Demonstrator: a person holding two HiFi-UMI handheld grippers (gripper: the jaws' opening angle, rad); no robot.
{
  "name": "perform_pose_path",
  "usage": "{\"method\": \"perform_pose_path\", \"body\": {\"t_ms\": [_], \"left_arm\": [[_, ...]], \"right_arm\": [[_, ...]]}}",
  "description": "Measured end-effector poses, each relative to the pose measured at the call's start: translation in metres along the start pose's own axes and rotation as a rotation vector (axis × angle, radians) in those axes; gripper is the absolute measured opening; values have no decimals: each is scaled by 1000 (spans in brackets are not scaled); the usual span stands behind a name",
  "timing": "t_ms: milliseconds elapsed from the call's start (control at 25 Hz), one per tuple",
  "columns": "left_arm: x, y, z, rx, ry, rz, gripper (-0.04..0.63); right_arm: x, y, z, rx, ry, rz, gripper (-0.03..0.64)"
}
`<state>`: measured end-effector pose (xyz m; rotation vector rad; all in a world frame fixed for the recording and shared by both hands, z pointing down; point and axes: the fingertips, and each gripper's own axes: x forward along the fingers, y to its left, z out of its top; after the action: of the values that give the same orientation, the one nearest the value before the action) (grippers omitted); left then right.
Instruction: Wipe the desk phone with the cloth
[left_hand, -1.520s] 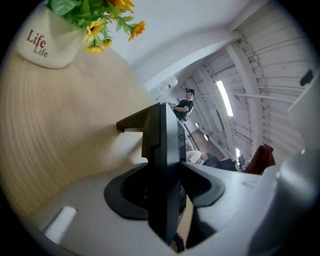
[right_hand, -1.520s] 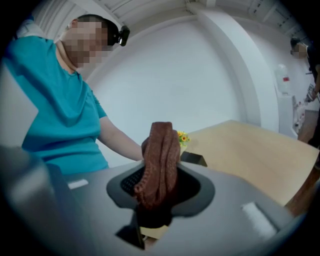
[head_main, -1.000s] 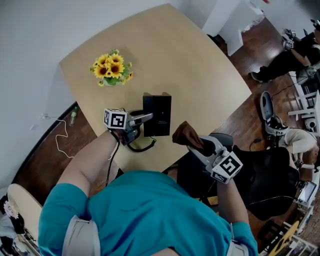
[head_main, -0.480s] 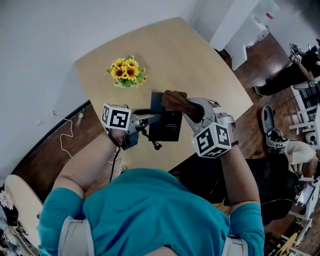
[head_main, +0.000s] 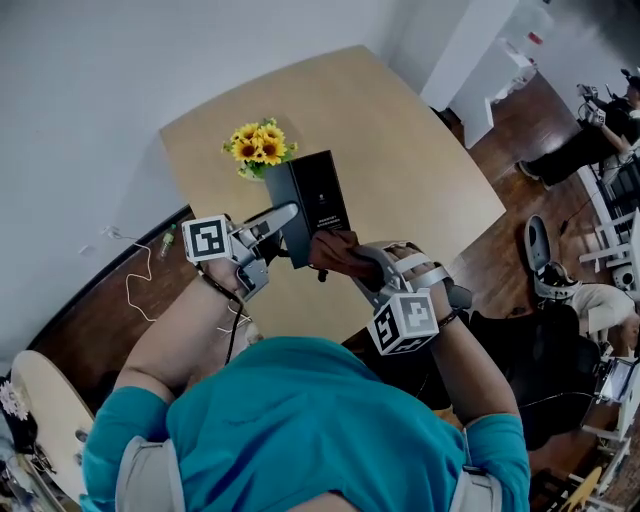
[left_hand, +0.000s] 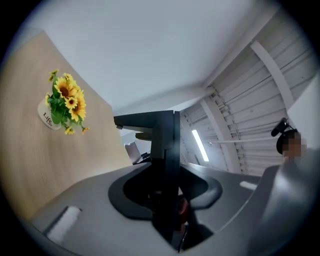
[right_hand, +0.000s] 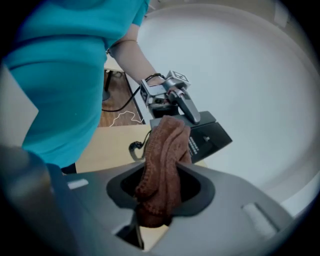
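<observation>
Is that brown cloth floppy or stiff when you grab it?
Probably floppy: the cloth bunches into soft folds where the right gripper pinches it. Its nubbly knit looks grippy, so it likely won't slip out of the jaws.

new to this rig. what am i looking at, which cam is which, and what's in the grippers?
There is no robot here. A person holds a hand-held two-jaw gripper in each hand, and the cubes with square markers are parts of those grippers. The head view comes from a camera on the person's head that looks steeply down. The left and right gripper views come from cameras that ride on each gripper and look along its jaws. On the light wooden table stands a small pot of sunflowers. The left gripper is shut on the black desk phone and holds it tilted up. The right gripper is shut on a brown cloth, which sits against the phone's near edge, apparently to wipe it.
</observation>
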<state>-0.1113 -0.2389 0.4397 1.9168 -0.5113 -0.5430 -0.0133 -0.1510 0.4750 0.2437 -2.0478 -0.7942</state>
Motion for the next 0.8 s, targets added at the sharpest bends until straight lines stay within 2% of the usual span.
{"method": "perform_pose_path", "body": {"t_ms": [80,240,400,560,680,800], "left_arm": [[-3,-3,5,-17,-49,-14,166],[-7,-11,18,-99,-124,-81,166],[-4,-16,18,-204,-134,-111,166],[-2,-23,12,-306,-155,-177,166],[-2,-29,7,-329,-146,-228,166],[-3,-31,1,-334,-127,-244,166]], "right_arm": [[-8,8,2,26,-40,9,120],[-21,14,15,102,-144,-5,120],[-30,11,31,117,-220,-26,120],[-39,1,40,128,-278,-60,120],[-45,-11,37,178,-307,-91,120],[-52,-22,29,231,-320,-121,120]]}}
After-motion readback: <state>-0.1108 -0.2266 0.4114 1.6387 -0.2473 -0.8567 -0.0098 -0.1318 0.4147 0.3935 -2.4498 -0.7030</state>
